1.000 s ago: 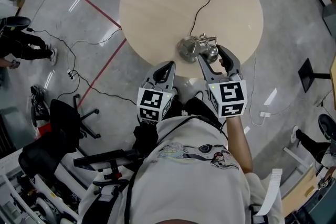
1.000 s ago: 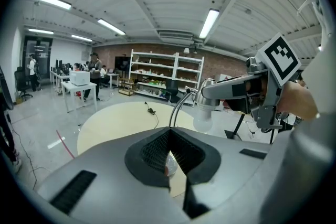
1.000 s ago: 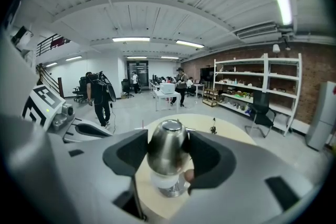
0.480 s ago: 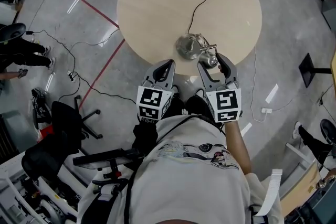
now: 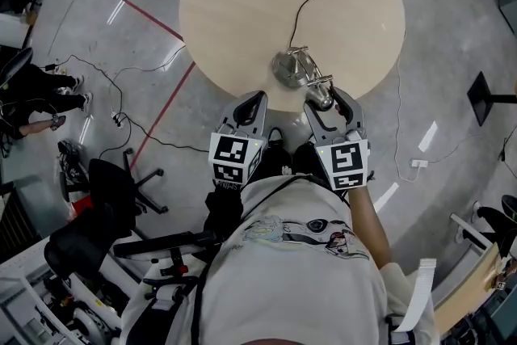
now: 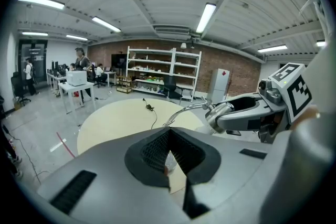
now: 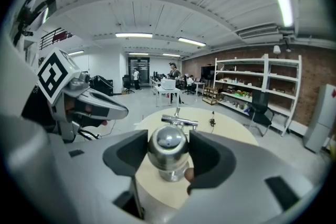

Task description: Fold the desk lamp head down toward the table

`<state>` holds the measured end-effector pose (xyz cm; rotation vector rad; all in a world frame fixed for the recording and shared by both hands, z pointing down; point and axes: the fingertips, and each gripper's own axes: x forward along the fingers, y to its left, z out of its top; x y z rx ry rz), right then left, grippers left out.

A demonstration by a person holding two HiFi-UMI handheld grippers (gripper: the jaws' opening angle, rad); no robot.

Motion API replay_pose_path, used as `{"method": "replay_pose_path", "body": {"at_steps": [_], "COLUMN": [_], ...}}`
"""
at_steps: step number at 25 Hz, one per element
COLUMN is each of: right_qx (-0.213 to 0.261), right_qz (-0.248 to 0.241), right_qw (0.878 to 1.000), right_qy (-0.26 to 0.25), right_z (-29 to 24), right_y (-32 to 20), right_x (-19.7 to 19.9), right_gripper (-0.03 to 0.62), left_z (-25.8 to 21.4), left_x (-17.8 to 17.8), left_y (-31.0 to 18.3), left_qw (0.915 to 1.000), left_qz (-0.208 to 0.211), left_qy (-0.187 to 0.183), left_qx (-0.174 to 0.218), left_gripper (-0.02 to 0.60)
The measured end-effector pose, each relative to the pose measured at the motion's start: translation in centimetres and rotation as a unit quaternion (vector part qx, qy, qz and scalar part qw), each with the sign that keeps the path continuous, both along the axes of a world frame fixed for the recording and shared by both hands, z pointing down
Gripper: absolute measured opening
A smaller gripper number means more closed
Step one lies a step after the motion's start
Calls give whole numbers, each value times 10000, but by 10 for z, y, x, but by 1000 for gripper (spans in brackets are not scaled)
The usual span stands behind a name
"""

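Observation:
A chrome desk lamp stands on the round beige table [image 5: 234,4], its base [image 5: 287,67] close to the near edge. The rounded lamp head [image 5: 323,98] hangs out over that edge. My right gripper [image 5: 327,95] is shut on it, and in the right gripper view the shiny head [image 7: 167,145] fills the gap between the jaws, with the lamp's jointed arm [image 7: 179,121] behind. My left gripper [image 5: 254,101] is shut and holds nothing, just off the table's near edge and left of the lamp. In the left gripper view its jaws [image 6: 169,136] meet, and the lamp arm [image 6: 184,109] shows beyond.
The lamp's black cable [image 5: 303,8] runs from the base across the table to its far side. On the floor lie a red tape line [image 5: 161,113], loose cables [image 5: 121,121] and a black office chair [image 5: 113,190] at left. A black stand base [image 5: 493,97] sits at right.
The right gripper has drawn the lamp head nearer to me, toward and past the table's near edge; the arm has swung with it. The left gripper has barely moved.

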<state>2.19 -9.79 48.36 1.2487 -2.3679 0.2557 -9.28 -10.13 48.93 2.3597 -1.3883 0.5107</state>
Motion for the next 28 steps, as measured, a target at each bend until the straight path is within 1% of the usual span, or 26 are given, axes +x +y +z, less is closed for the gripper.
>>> {"method": "replay_pose_path", "body": {"at_steps": [8, 16, 22, 28], "right_qx": [-67, -90, -243, -381], "right_qz": [-28, -60, -36, -26], "right_qw": [9999, 9998, 9989, 9974], "right_qy": [76, 194, 408, 604], "right_z": [20, 38, 61, 85], "right_y": [13, 19, 27, 30], "right_x": [0, 2, 6, 6], "right_gripper": [255, 253, 248, 242], "left_z": [2, 4, 6, 8], "left_x": [5, 9, 11, 5], "left_y": [2, 2, 4, 6], "left_qw": [9999, 9999, 9999, 9999], "left_qz": [77, 99, 78, 6], "left_qy": [-76, -74, -79, -120], "left_qx": [-24, -63, -93, -118], "left_gripper": [3, 3, 3, 3]}}
